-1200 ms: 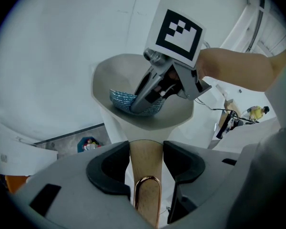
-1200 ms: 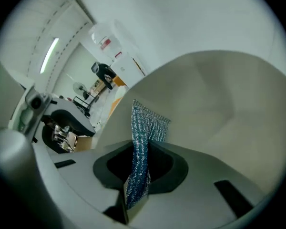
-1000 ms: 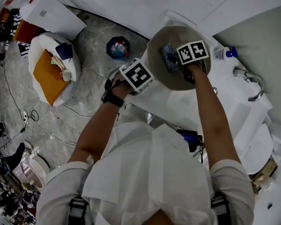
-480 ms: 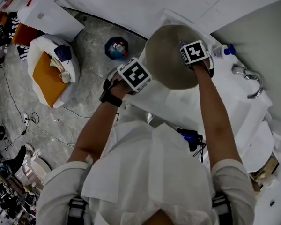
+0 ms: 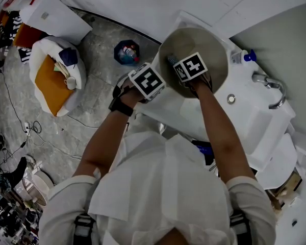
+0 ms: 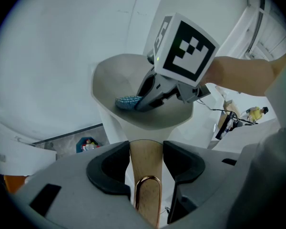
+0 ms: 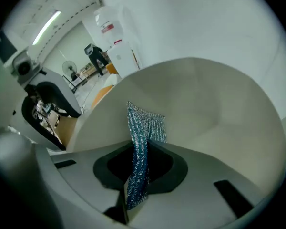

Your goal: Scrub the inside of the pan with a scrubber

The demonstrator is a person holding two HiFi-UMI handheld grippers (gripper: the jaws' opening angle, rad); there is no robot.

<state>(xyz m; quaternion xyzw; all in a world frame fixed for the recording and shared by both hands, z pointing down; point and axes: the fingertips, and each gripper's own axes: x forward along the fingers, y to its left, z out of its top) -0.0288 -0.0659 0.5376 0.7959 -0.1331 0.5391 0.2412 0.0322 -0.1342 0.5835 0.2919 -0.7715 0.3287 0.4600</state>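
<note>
Left gripper (image 6: 146, 152) is clamped on the pan's wooden handle (image 6: 145, 173), one jaw each side, pads tight on the wood. That's my fixture. It holds the pan (image 5: 206, 40) up over the end of the sink unit (image 5: 255, 119), well apart from the tap (image 5: 269, 86), tipped so the bowl faces me and the other tool. I reckon that tilt is what gives clean access to the inside.

Right gripper (image 7: 139, 168) is pinched on the scrubber (image 7: 143, 125), a blue-green mesh cloth. The cloth is thin, so the jaws are nearly together. A loose flap sticks out past the tips, so mesh meets the pan, not jaw.

Position: the right tool is inside the bowl, in the handle-side half, close to the wall. The flap is on or just off the surface; I can't confirm contact. The rest of the inside is bare and pale, with no suds or dirt I can see.

My read: mid-scrub on the near wall. The next stroke needs push into the wall while the left grip resists twist.
</note>
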